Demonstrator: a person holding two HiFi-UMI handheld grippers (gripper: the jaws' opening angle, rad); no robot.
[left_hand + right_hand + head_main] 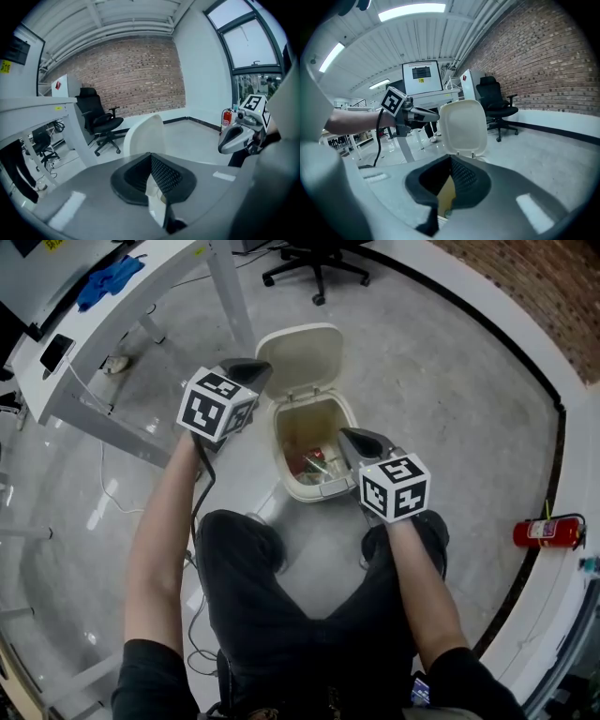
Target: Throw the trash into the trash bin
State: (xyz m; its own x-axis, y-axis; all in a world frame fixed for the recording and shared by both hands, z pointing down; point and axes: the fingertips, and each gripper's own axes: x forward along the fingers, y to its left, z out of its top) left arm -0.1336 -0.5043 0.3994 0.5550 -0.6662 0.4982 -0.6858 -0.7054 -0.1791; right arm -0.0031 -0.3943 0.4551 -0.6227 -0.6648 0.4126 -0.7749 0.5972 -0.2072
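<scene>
Head view: the trash bin (313,491) stands open on the floor with trash (314,463) inside, seen in no other view. My left gripper (253,367) is beside it, my right gripper (350,436) over its rim. Left gripper view: jaws closed and empty, the raised lid (145,136) beyond. Right gripper view: jaws together and empty, the lid ahead.

Light: bright, even | glare: floor (105,495) | edges: fisheye-warped, dark

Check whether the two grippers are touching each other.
Apart. The head view shows the left gripper and the right gripper on opposite sides of the open trash bin, its opening between them.
</scene>
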